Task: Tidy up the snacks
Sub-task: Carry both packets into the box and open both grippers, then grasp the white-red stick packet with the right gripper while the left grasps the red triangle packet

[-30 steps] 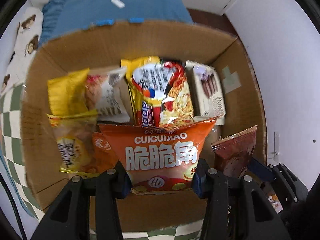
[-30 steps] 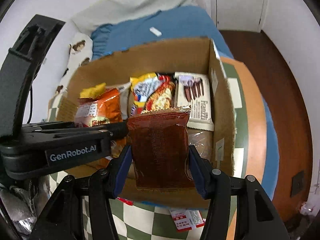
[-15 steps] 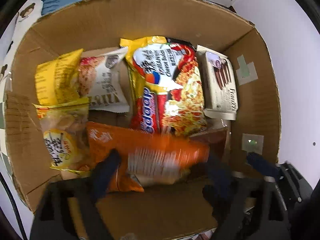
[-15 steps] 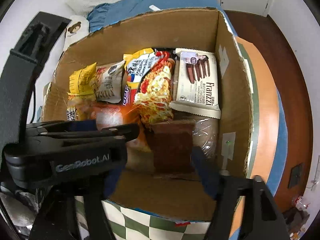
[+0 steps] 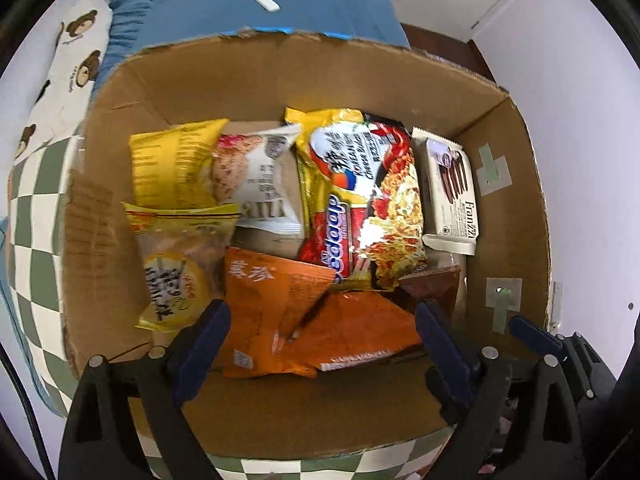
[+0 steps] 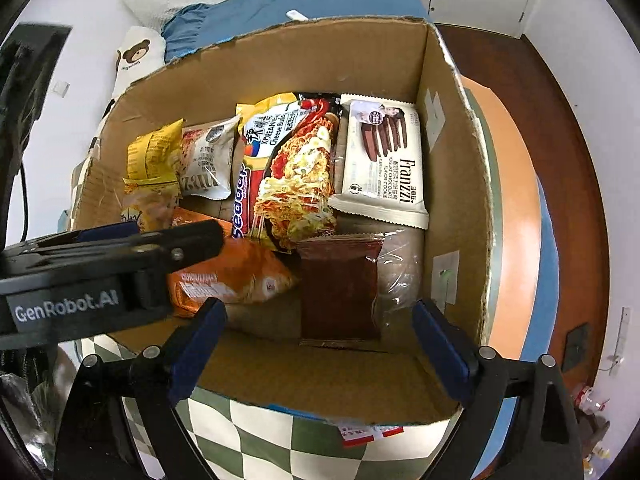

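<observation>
1. Left wrist view: the left gripper (image 5: 320,340) points steeply down into the cardboard box (image 5: 280,76). Its jaws are opening and already stand wide, with nothing between the pads. The orange chip bag (image 5: 352,336) lies loose on the box floor below them, partly overlapped by a second orange packet (image 5: 272,296). It sits at the near edge, probably because that was the last bare floor left.
2. Same view, further in: the noodle packet (image 5: 360,200) lies flat in the middle. A white cookie pack (image 5: 450,192) fills the strip along the right wall. A yellow bag (image 5: 172,168), a white pouch (image 5: 260,184) and a yellow-labelled clear bag (image 5: 176,272) crowd the left side. The snacks lie side by side, which keeps most labels readable.
3. Right wrist view: the right gripper (image 6: 320,344) also points down, jaws opening and spread wide, holding nothing. The dark red packet (image 6: 340,292) lies flat between the fingers' line of sight, free of both pads. It is tucked beside a clear wrapped item (image 6: 400,276) near the right wall.
4. Same view: the left gripper crosses the left side above the orange chip bag. Outside the box, the checked cloth (image 6: 260,440) shows.
</observation>
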Demonstrator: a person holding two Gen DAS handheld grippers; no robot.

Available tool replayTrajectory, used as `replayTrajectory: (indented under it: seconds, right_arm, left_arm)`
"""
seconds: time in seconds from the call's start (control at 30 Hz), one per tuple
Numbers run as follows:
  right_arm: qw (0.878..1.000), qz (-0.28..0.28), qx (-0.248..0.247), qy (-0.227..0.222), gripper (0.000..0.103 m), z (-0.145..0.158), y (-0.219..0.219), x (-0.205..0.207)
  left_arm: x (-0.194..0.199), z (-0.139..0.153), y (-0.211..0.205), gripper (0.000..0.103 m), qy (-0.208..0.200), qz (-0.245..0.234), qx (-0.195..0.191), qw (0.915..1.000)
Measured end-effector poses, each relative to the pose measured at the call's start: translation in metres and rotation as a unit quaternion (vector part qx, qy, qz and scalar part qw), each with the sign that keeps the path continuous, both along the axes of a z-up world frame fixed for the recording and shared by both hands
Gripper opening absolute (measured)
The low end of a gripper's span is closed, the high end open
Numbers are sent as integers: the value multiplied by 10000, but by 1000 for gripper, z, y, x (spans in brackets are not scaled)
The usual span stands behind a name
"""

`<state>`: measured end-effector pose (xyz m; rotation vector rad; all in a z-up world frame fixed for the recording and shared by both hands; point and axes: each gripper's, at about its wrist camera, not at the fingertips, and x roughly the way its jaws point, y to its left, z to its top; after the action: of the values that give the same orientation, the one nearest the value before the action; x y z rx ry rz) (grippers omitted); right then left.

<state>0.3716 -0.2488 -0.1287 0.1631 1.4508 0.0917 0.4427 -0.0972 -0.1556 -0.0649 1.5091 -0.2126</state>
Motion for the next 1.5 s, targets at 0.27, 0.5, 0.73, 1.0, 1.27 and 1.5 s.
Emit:
replayTrajectory:
  seconds: [0.27,0.5,0.73,1.0,1.27,1.5]
  right_arm:
    - [9989,-141,-109,-423,97,24,-2,-15]
    - [9958,-130,-261,-871,97,47,4,-34]
    - [9901,-102,-389,-1343,97,72,11,-54]
    - [9791,-99,-540,-1959,97,108,17,-96]
    - [9699,-108,-433,-2393,97,143,21,-128]
    - [9745,-175,14,-2236,96,130,9,-136]
  left_arm:
    - [-23,36,26,94,-765,176,237,9966]
    - [-47,59,42,94,-1504,261,422,9874]
    - [-80,82,53,94,-2031,246,522,9775]
    - [-123,112,63,94,-2519,255,443,9664]
    - [-151,137,69,94,-2908,302,438,9553]
    - [-154,114,74,94,-2638,401,474,9626]
